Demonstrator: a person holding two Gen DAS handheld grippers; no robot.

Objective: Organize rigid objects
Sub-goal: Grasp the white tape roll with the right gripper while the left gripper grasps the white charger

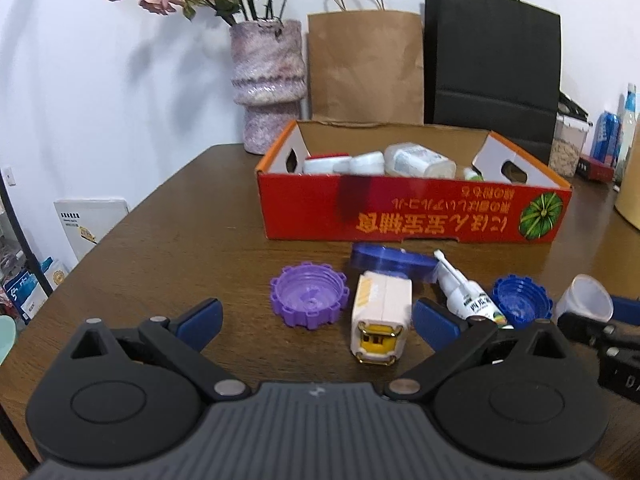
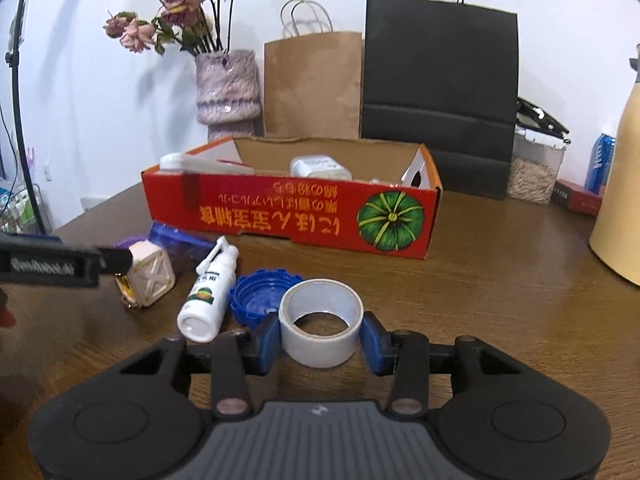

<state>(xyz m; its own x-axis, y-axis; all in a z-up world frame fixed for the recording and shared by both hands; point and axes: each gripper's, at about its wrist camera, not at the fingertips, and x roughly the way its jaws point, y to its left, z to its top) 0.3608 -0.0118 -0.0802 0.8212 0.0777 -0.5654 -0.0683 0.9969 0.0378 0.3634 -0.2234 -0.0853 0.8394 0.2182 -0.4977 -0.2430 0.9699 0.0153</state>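
A red cardboard box (image 1: 412, 212) (image 2: 292, 212) stands mid-table with several white bottles inside. In front of it lie a purple cap (image 1: 308, 294), a cream cube-shaped case (image 1: 382, 312) (image 2: 150, 274), a blue flat piece (image 1: 390, 262) (image 2: 180, 242), a white spray bottle (image 1: 466, 292) (image 2: 208, 292) and a blue cap (image 1: 520, 300) (image 2: 256, 296). My left gripper (image 1: 316, 322) is open, low over the table, with the purple cap and the cream case between its fingers. My right gripper (image 2: 320, 338) is shut on a roll of clear tape (image 2: 320, 322) (image 1: 588, 298).
A pink vase (image 1: 268, 84) with dried flowers, a brown paper bag (image 1: 366, 68) and a black paper bag (image 1: 492, 60) stand behind the box. A grain container (image 2: 534, 170), a blue can (image 2: 600, 160) and a cream jug (image 2: 624, 184) are at the right.
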